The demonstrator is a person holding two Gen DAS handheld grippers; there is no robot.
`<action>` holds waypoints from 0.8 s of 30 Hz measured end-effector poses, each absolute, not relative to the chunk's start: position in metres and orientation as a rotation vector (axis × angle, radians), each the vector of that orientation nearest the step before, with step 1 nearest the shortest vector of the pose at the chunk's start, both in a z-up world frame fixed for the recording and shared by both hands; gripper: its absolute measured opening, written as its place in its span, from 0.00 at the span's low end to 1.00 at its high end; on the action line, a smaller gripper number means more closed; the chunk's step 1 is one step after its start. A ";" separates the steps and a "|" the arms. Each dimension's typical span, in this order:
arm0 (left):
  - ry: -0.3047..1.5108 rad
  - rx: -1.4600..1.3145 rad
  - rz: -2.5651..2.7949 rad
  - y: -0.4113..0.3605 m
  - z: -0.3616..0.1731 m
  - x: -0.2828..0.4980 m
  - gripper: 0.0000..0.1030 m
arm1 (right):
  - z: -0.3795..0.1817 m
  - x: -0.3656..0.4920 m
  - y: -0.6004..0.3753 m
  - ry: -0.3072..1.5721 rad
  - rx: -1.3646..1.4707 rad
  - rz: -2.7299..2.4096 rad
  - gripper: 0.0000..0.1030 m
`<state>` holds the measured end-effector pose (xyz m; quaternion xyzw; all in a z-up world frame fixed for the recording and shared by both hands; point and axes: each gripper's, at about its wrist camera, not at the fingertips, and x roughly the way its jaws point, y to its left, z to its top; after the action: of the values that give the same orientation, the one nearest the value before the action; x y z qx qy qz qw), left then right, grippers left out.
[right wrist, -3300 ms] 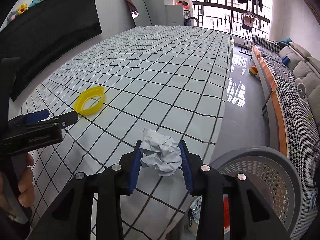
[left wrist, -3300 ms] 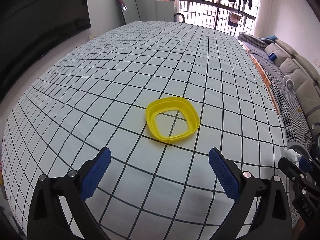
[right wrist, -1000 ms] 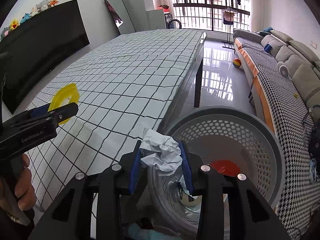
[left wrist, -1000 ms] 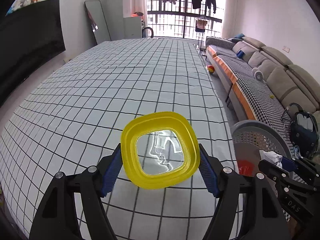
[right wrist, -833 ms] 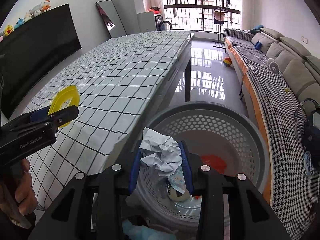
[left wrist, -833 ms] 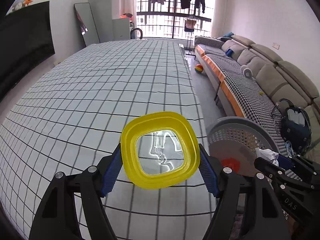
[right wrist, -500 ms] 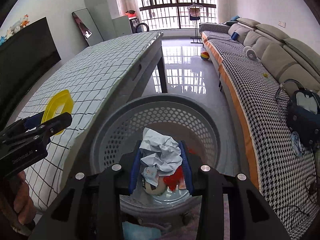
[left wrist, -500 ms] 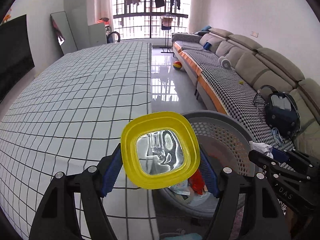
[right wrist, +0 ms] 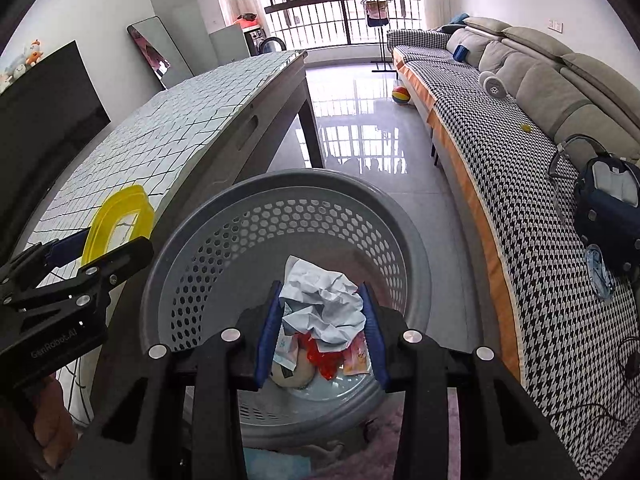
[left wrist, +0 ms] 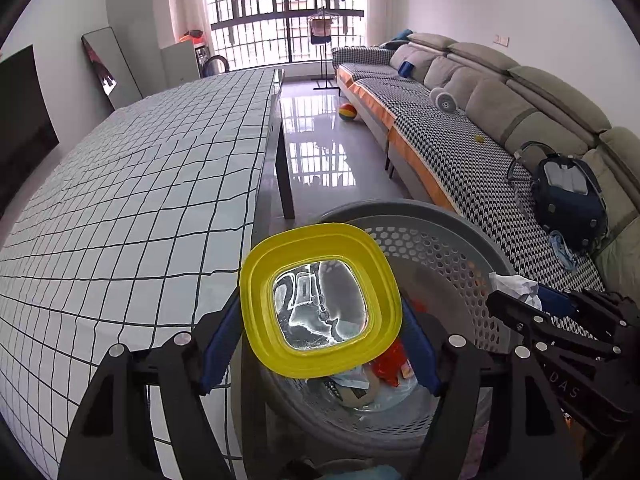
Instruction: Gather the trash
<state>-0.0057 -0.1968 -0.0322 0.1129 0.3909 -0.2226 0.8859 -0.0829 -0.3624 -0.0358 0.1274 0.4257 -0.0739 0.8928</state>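
Over the grey basket (right wrist: pixel 224 216), right gripper (right wrist: pixel 322 316) loosens on crumpled paper (right wrist: pixel 320 304) to drop it; left gripper (left wrist: pixel 316 344) clamps the yellow lid (left wrist: pixel 320 300), waiting.

The right gripper (right wrist: pixel 322 330) is opening around crumpled paper (right wrist: pixel 322 306), directly above the gray basket (right wrist: pixel 404 220) below it.

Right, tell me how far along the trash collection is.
Done: wrappers already lie in the grey basket. In hand: the right hand-held gripper pinches crumpled paper over it; the left hand-held gripper holds a yellow lid at its rim. Left: dropping both.
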 end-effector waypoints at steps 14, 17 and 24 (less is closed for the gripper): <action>0.828 0.236 -0.423 -0.199 -0.036 -0.002 0.80 | -0.037 -0.079 -0.363 0.868 0.266 -0.149 0.59; 0.830 0.234 -0.416 -0.196 -0.035 -0.002 0.81 | -0.037 -0.080 -0.362 0.870 0.272 -0.157 0.61; 0.830 0.216 -0.399 -0.187 -0.034 -0.004 0.83 | -0.037 -0.083 -0.361 0.875 0.271 -0.171 0.62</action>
<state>-0.0044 -0.1874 -0.0336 0.1039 0.3998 -0.1923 0.8902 -0.0829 -0.3606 -0.0370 0.1308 0.4219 -0.0824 0.8934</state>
